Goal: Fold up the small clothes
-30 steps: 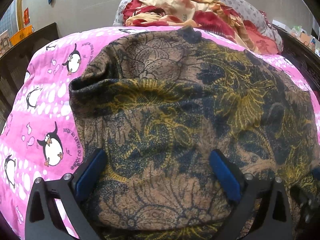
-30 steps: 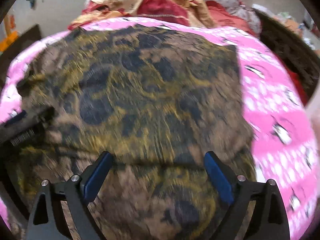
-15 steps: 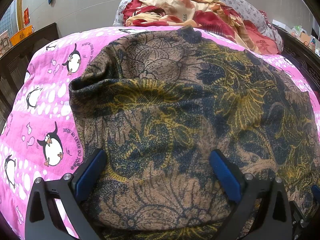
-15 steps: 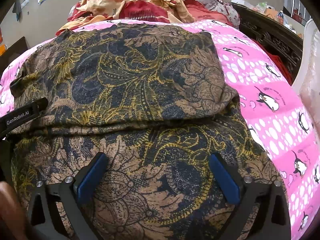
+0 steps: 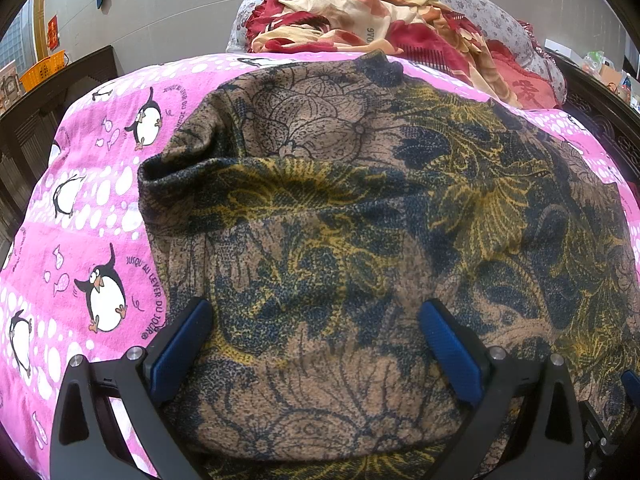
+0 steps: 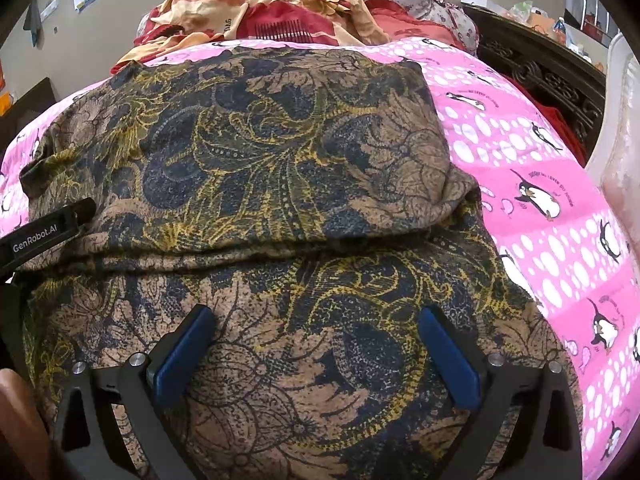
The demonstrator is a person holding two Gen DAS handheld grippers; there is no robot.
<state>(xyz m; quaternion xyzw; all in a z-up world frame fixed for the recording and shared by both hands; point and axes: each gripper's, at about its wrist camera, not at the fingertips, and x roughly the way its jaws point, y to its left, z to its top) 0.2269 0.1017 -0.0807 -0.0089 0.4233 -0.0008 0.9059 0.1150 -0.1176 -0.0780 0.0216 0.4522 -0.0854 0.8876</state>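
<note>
Brown cloth with yellow and navy flowers, the garment (image 5: 340,208) lies spread on our pink penguin bedsheet (image 5: 100,184), its far half folded over the near one. We hold the left claw (image 5: 316,344) and right claw (image 6: 316,344) wide open above its near edge, gripping nothing. Crumpled red blankets (image 6: 280,16) sit beyond.

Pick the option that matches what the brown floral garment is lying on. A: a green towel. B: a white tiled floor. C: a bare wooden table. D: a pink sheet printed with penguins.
D: the brown floral garment is spread over a pink penguin sheet, which shows on both sides of it, as in the left wrist view.
</note>
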